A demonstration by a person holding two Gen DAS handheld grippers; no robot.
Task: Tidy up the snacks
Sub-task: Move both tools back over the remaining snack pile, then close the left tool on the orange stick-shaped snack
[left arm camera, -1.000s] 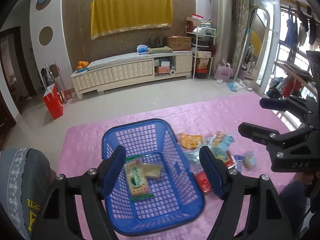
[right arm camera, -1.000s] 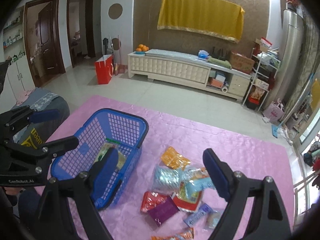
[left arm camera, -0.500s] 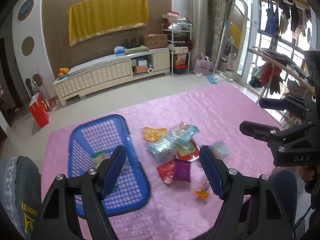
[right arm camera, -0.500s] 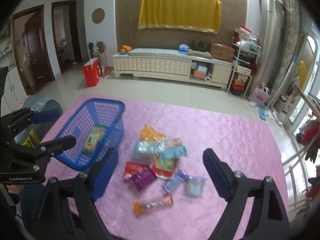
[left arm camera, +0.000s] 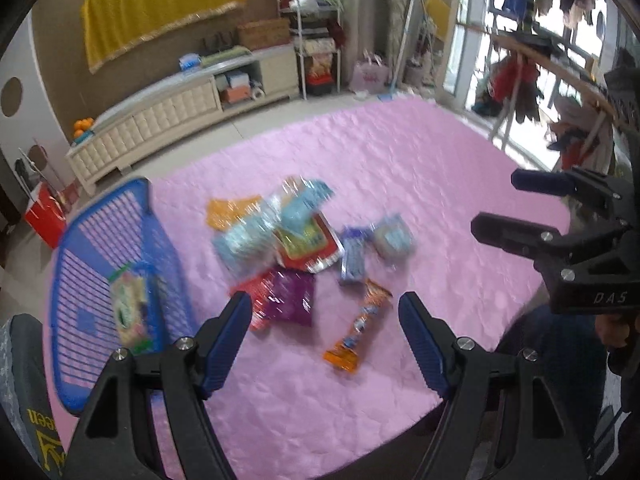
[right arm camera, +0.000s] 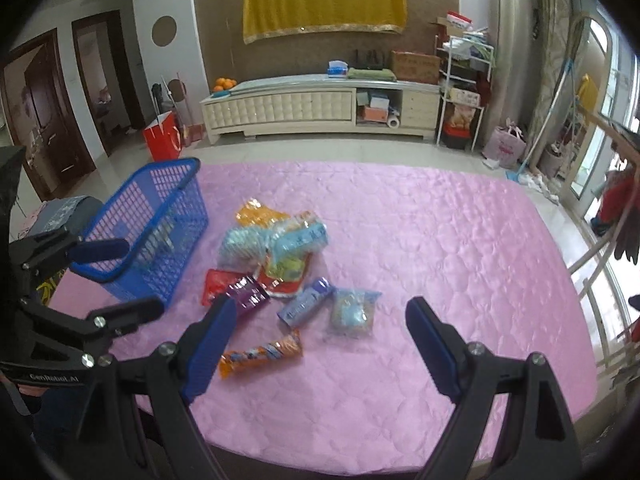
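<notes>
A blue mesh basket [left arm camera: 96, 240] [right arm camera: 160, 208] stands at the left of the pink table and holds a green-and-white snack pack [left arm camera: 130, 308]. A pile of snack packets [left arm camera: 288, 232] [right arm camera: 276, 248] lies to its right, with a purple packet [left arm camera: 292, 300], an orange bar [left arm camera: 360, 320] [right arm camera: 260, 354] and a pale blue bag [right arm camera: 352, 312] nearest me. My left gripper [left arm camera: 324, 340] is open and empty, above the purple packet and the orange bar. My right gripper [right arm camera: 320, 344] is open and empty, above the orange bar and the blue bag.
The pink quilted cloth [right arm camera: 440, 240] covers the whole table. A grey chair back [left arm camera: 24, 400] sits at the table's left front corner. A white cabinet [right arm camera: 300, 108] and shelves [right arm camera: 464, 80] stand beyond on the floor.
Both grippers have swung right, away from the basket and over to the snack pile. Both stay open and empty.
</notes>
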